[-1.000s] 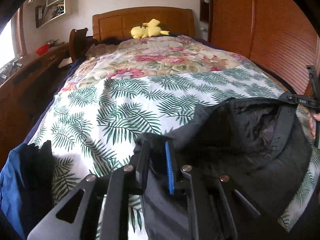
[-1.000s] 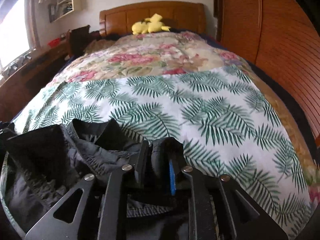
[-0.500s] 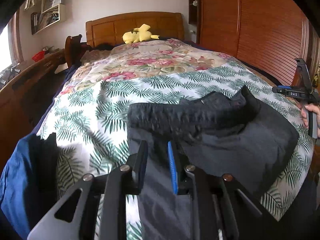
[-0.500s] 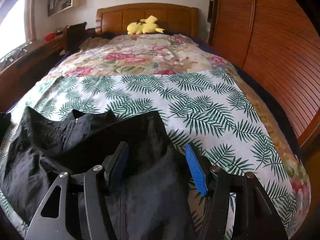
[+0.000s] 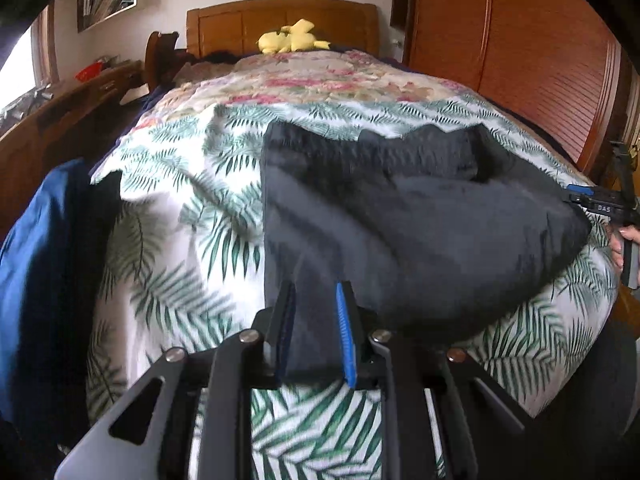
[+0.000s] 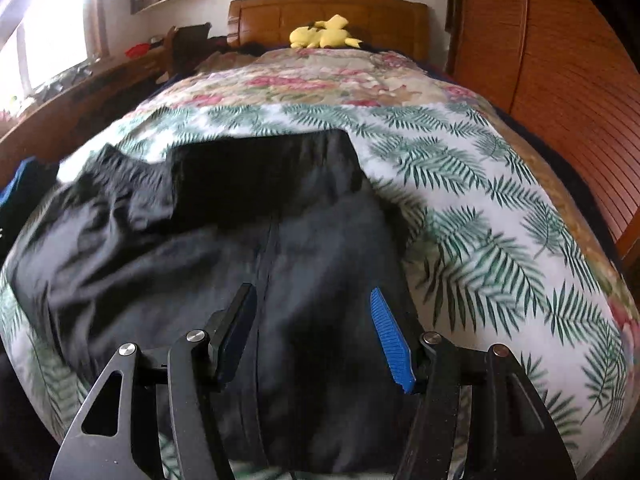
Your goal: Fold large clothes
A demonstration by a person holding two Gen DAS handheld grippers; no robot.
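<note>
Lower centre, our left claw (image 5: 314,332) pinches the dark grey padded jacket (image 5: 400,216) spread over the palm-leaf bedspread (image 5: 180,216); our right claw (image 6: 314,334) gapes above it, wooden headboard (image 6: 328,8) beyond.

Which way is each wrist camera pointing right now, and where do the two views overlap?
Left wrist: on left gripper, facing the headboard over the black jacket; the right gripper and a hand show at the right edge.
Right wrist: on right gripper, open above the jacket, facing likewise.
Shared: jacket, fern-print bedspread, yellow plush toy.
</note>
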